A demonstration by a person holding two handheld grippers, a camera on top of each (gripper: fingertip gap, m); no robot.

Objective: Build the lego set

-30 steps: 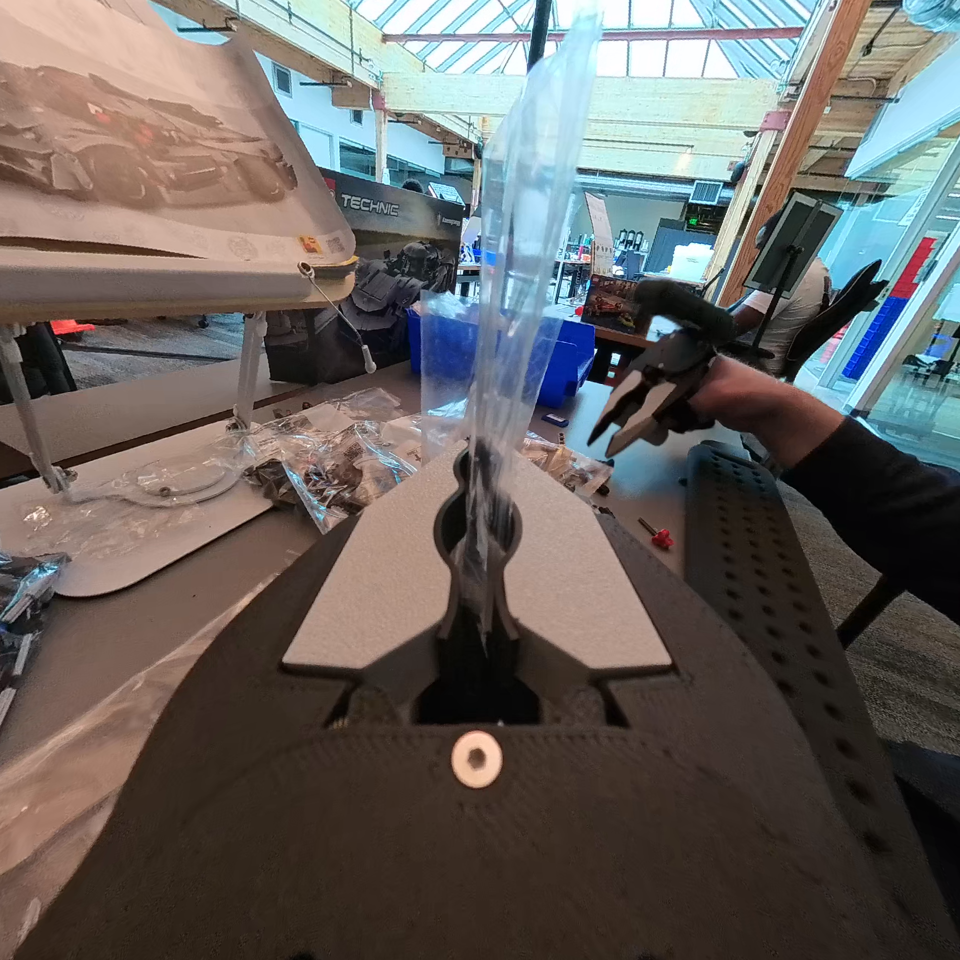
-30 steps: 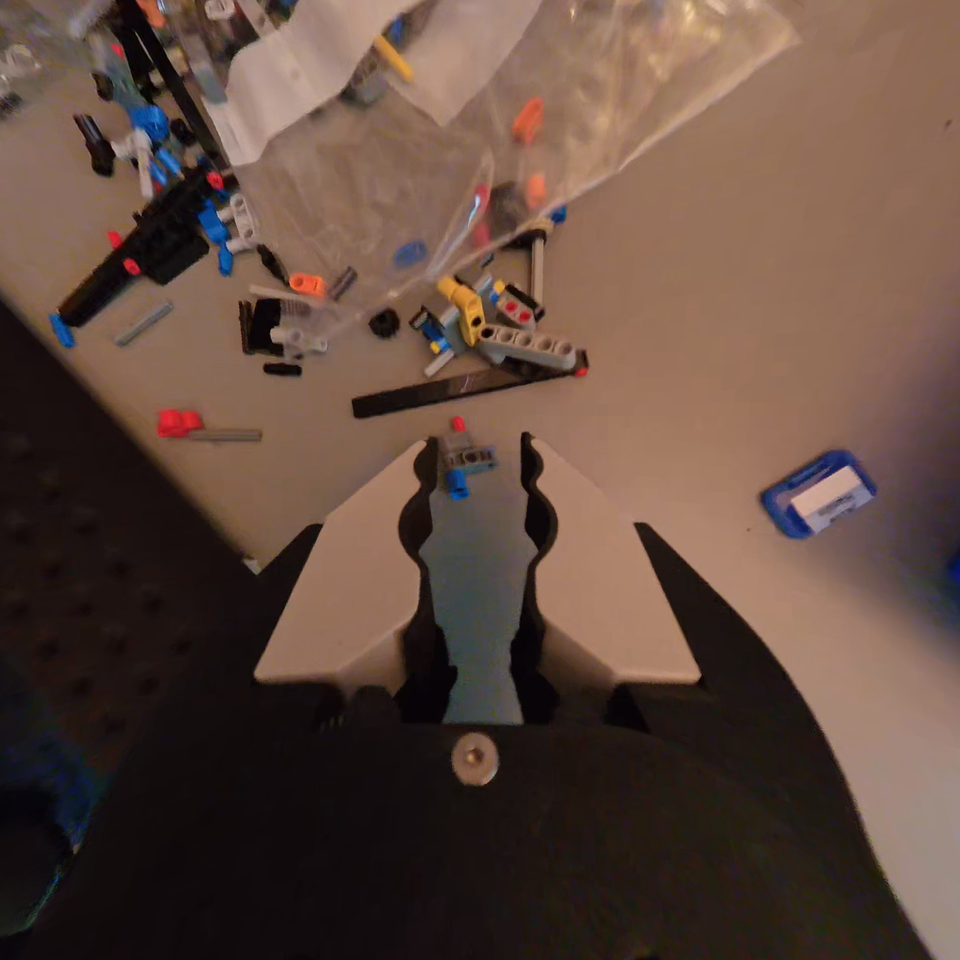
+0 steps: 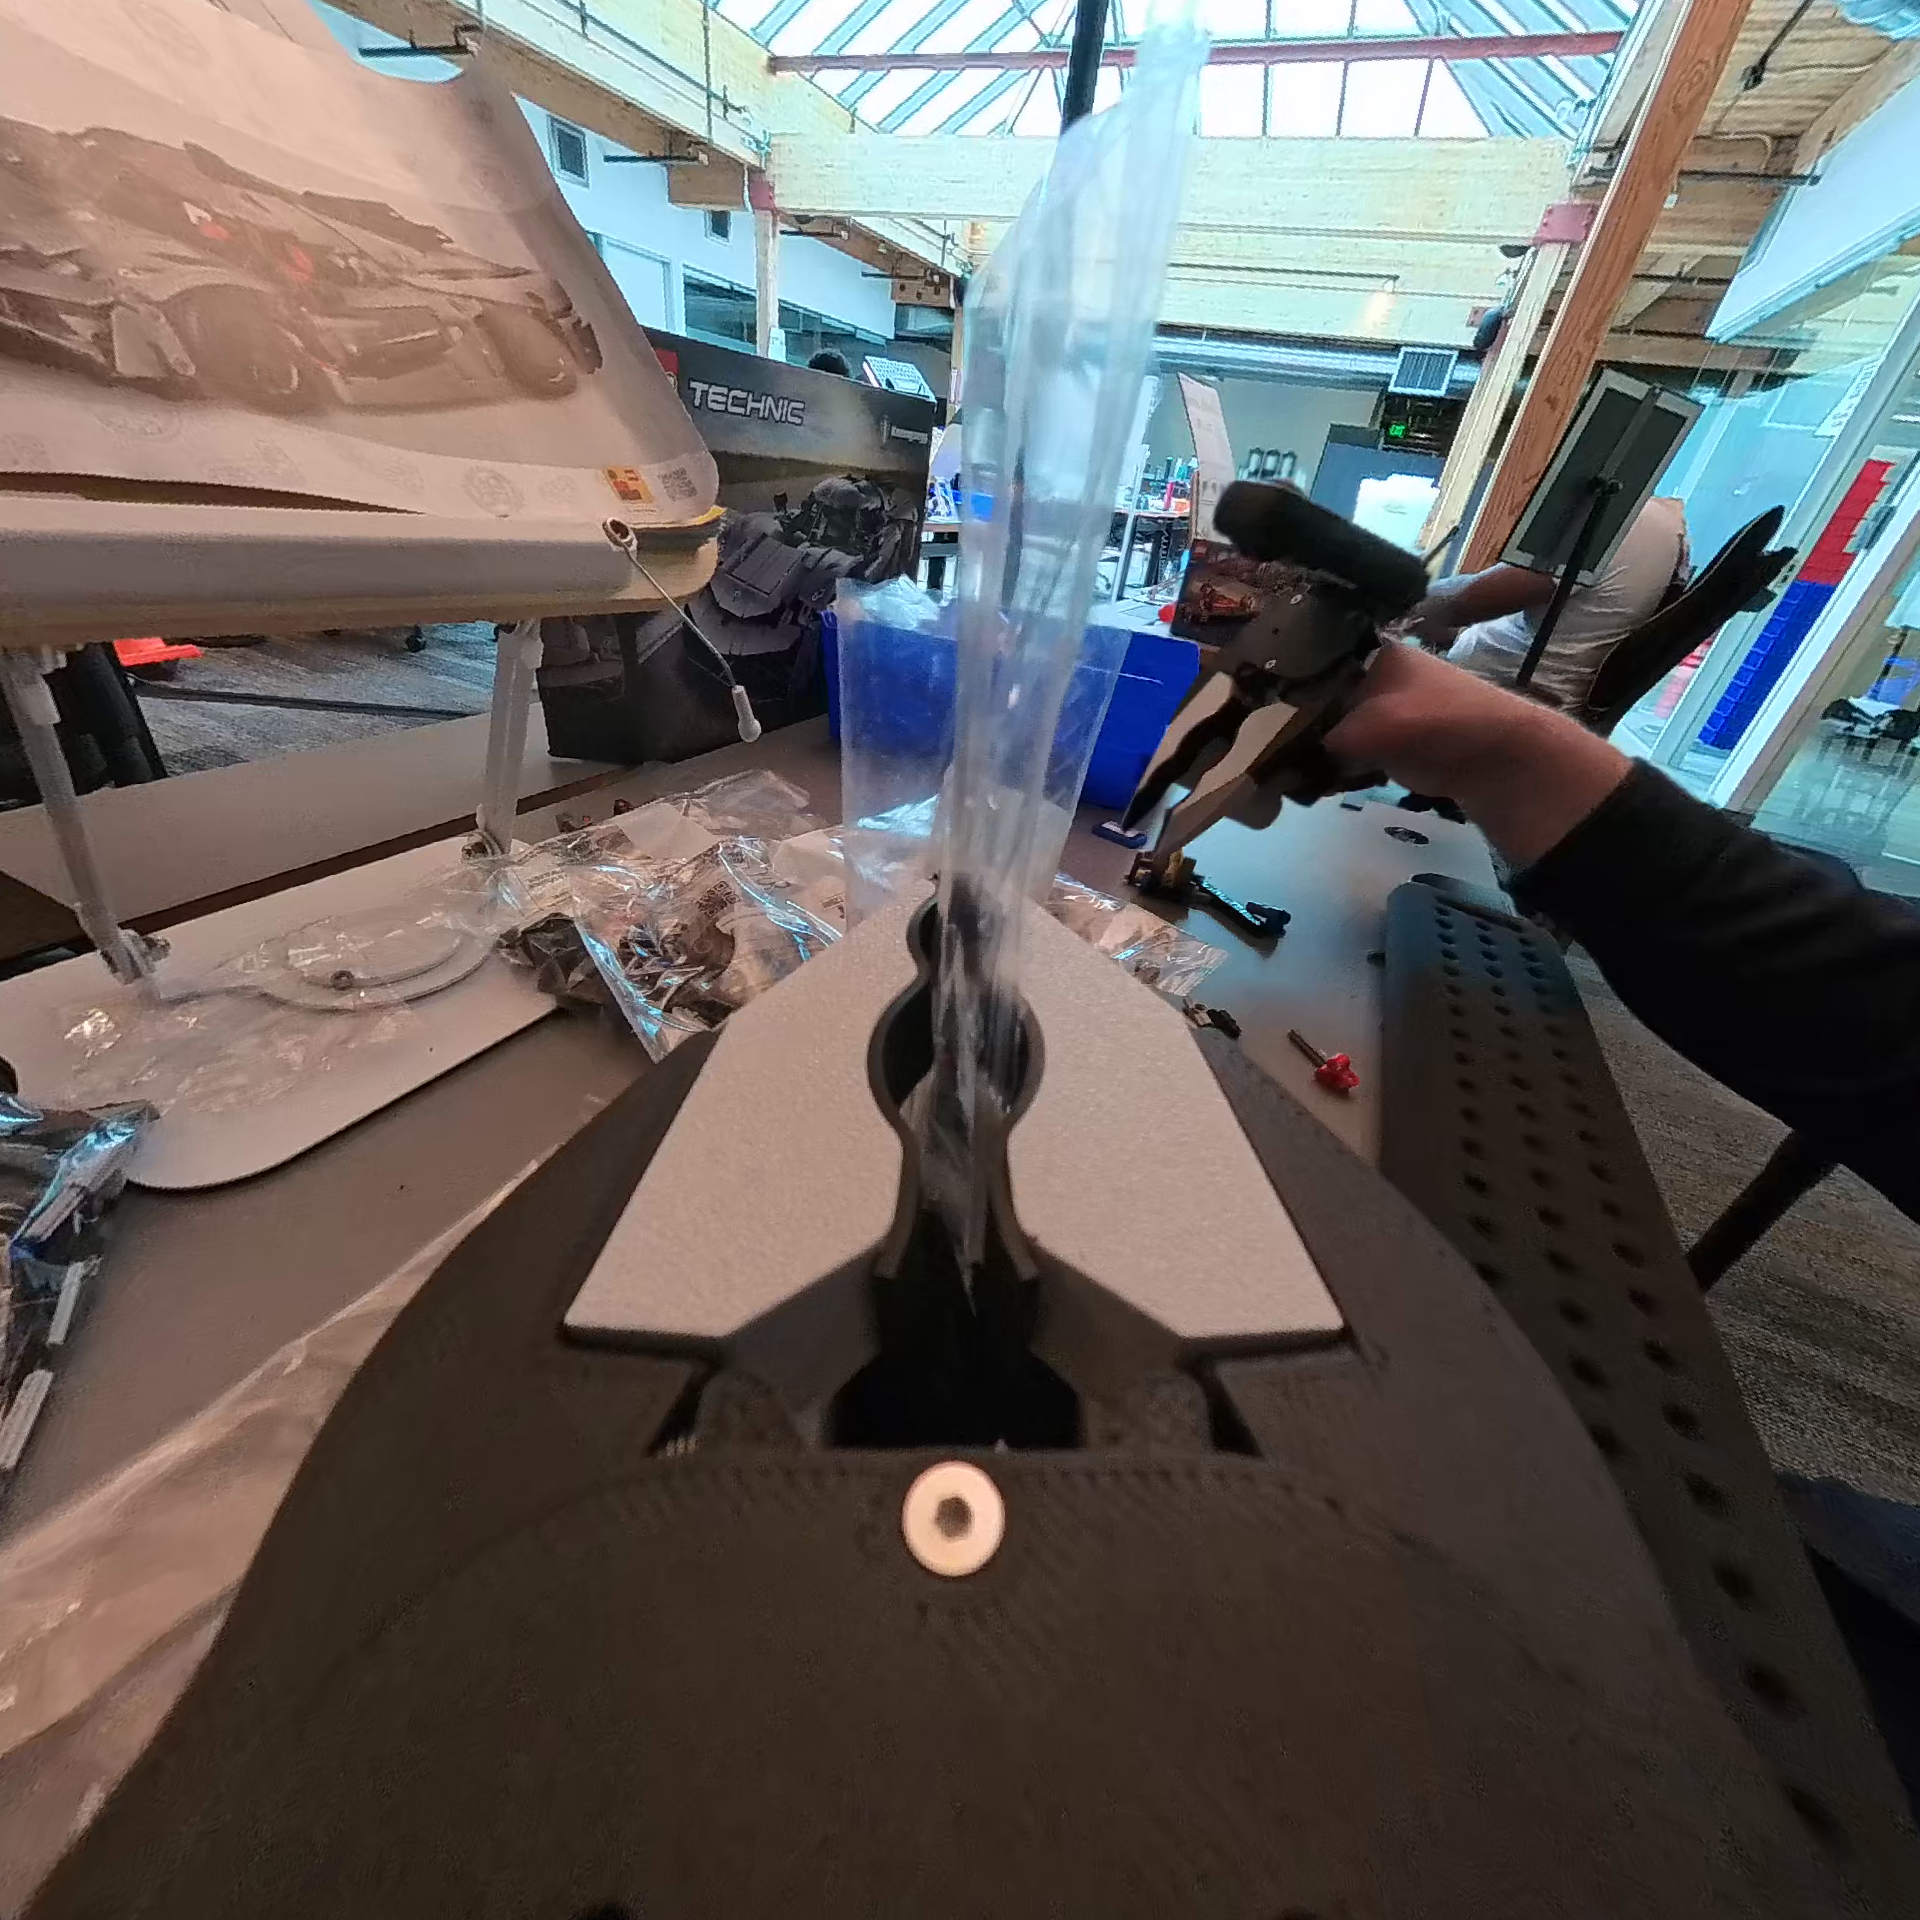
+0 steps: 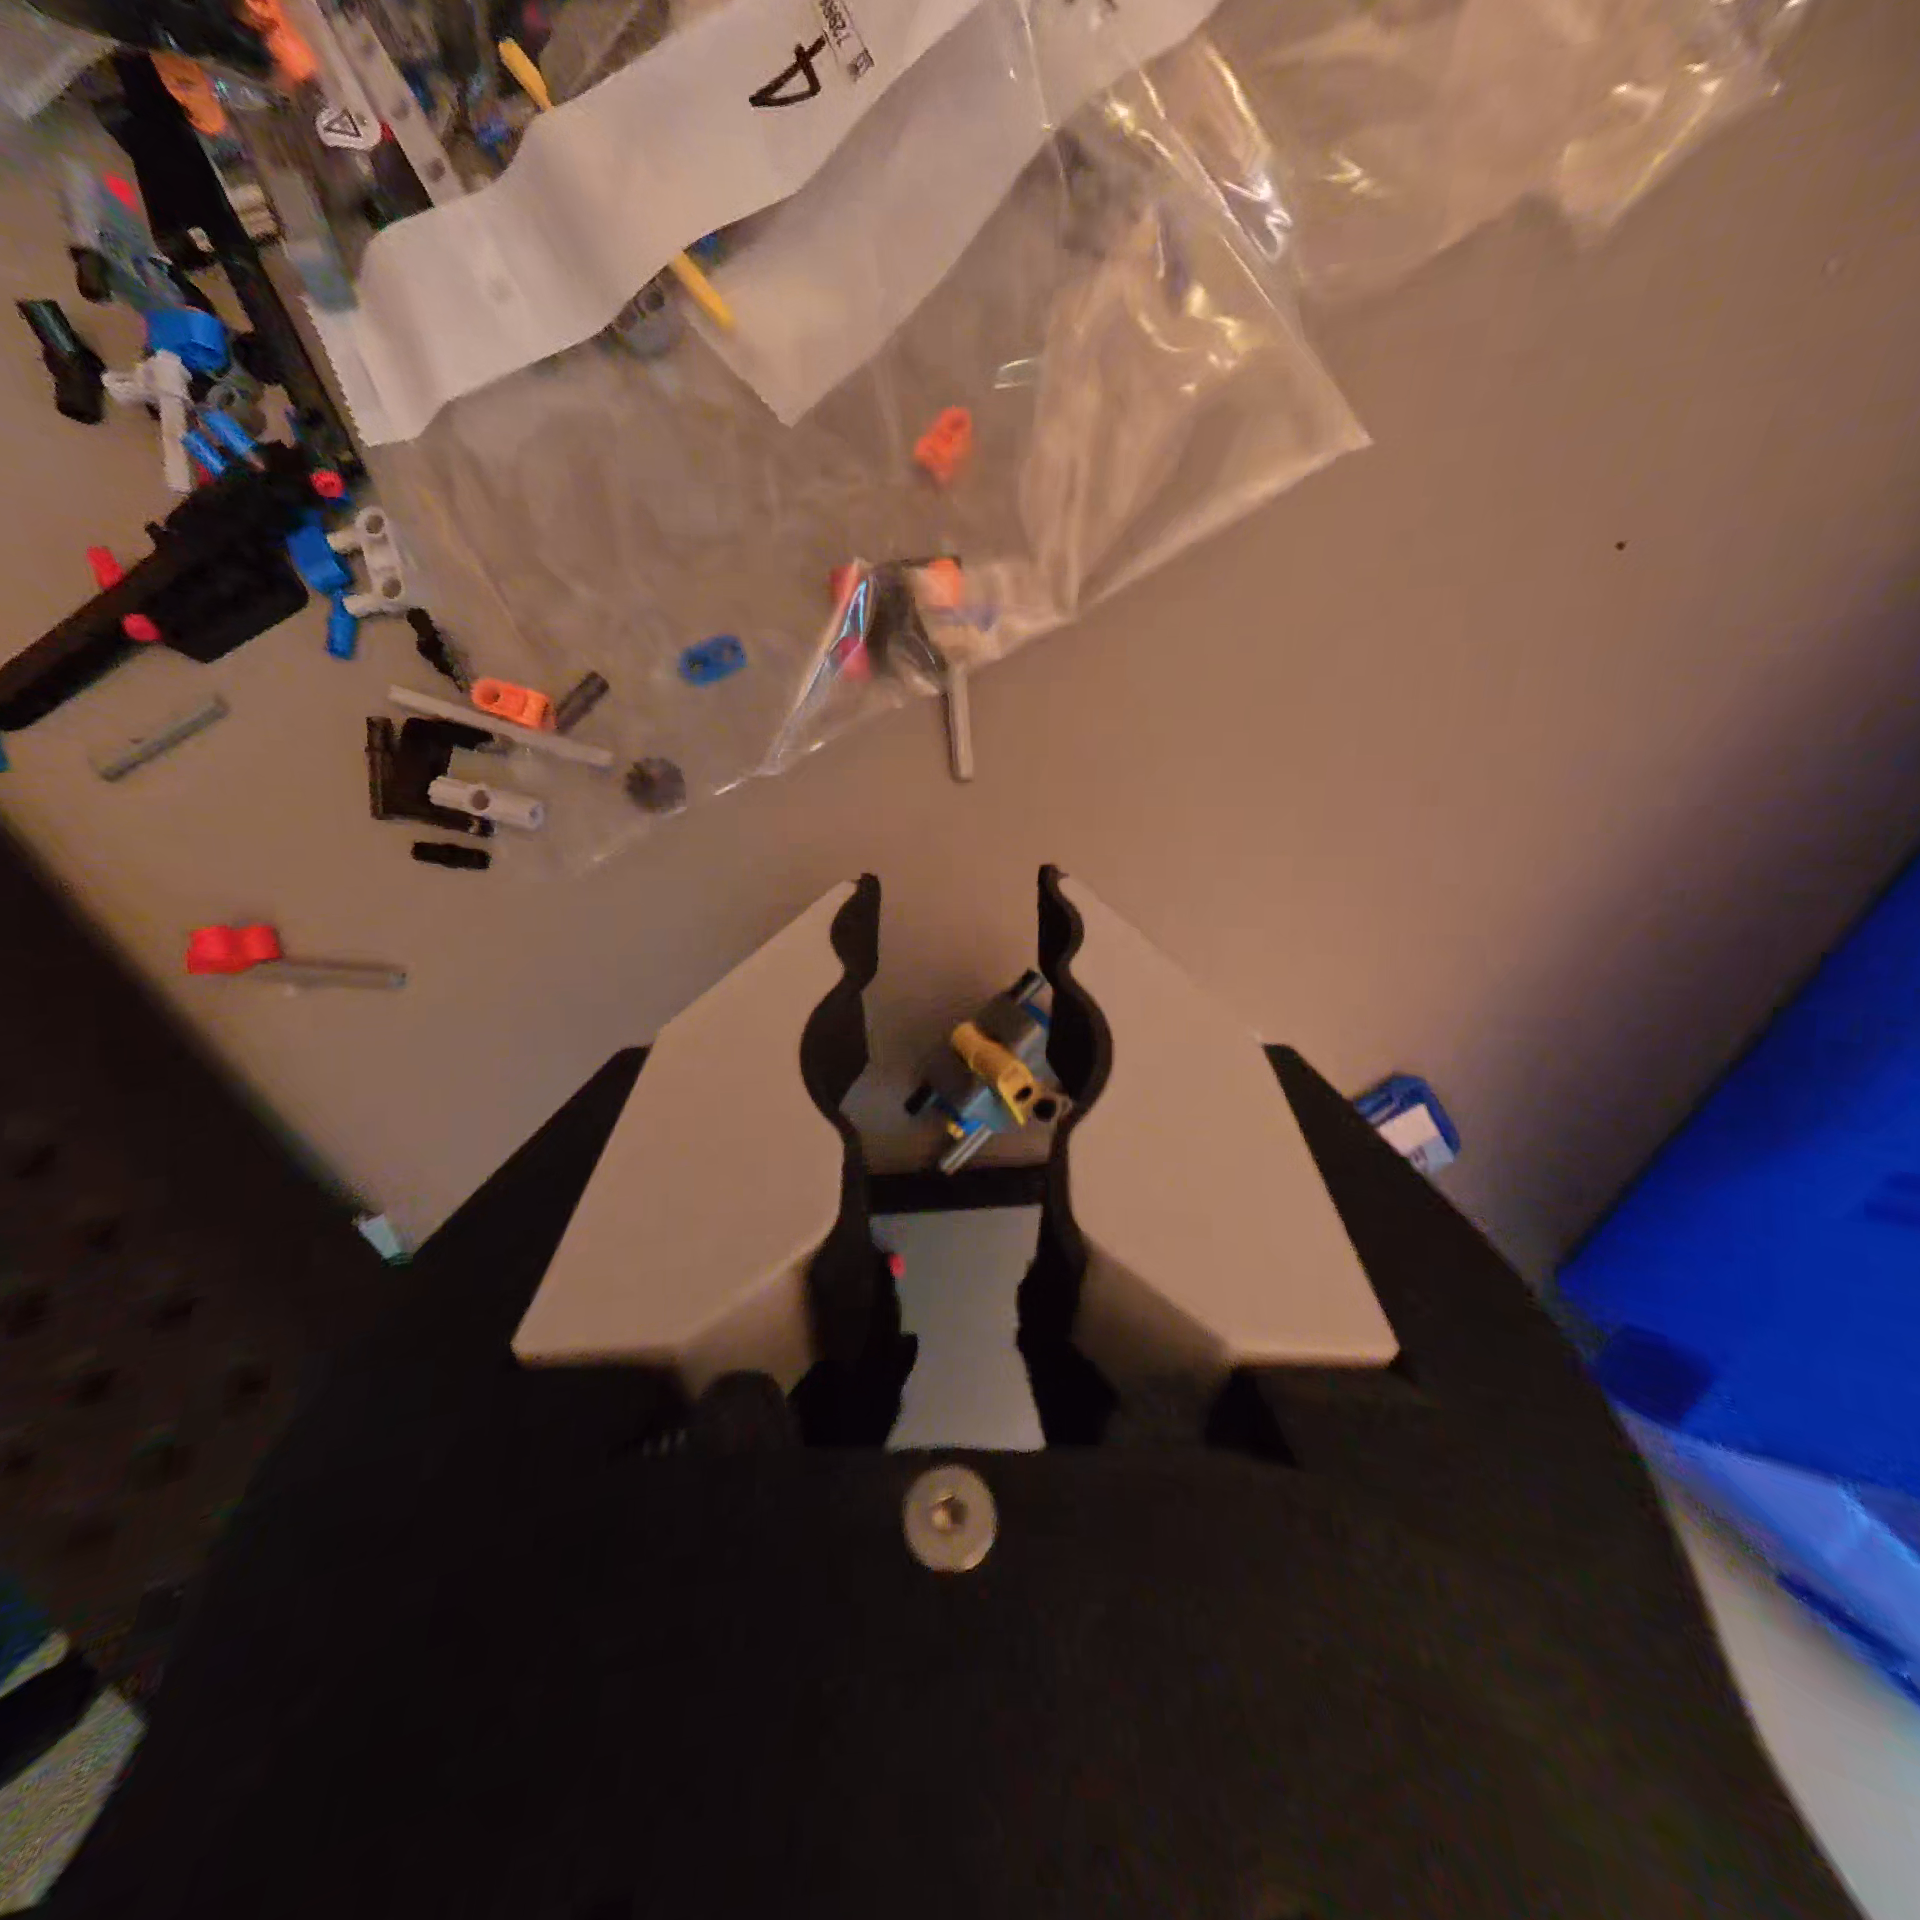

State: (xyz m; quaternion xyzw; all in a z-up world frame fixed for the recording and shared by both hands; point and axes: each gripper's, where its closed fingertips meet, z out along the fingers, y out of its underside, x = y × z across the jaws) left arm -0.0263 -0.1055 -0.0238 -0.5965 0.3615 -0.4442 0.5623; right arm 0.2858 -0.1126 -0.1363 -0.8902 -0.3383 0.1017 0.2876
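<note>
My left gripper (image 3: 961, 935) is shut on an empty clear plastic bag (image 3: 1049, 436) and holds it upright above the grey table. My right gripper (image 4: 958, 883) is open and low over the table. A small grey, yellow and blue lego assembly (image 4: 997, 1070) lies between its fingers, close to the right finger, with a black beam (image 4: 956, 1190) just behind it. In the left wrist view the right gripper (image 3: 1164, 831) points down at that assembly (image 3: 1169, 868), held by a hand in a dark sleeve.
Loose lego parts (image 4: 488, 717) and a black sub-assembly (image 4: 197, 592) lie left of the right gripper. Clear part bags (image 4: 1039, 436), (image 3: 665, 925) lie ahead. A booklet stand (image 3: 312, 561), the set's box (image 3: 769, 582), a blue bin (image 4: 1787, 1226) and a perforated black chair (image 3: 1527, 1122) surround the work area.
My right gripper has dropped and moved forward over the small assembly, which now lies between its fingers. My left gripper still holds the bag upright.
</note>
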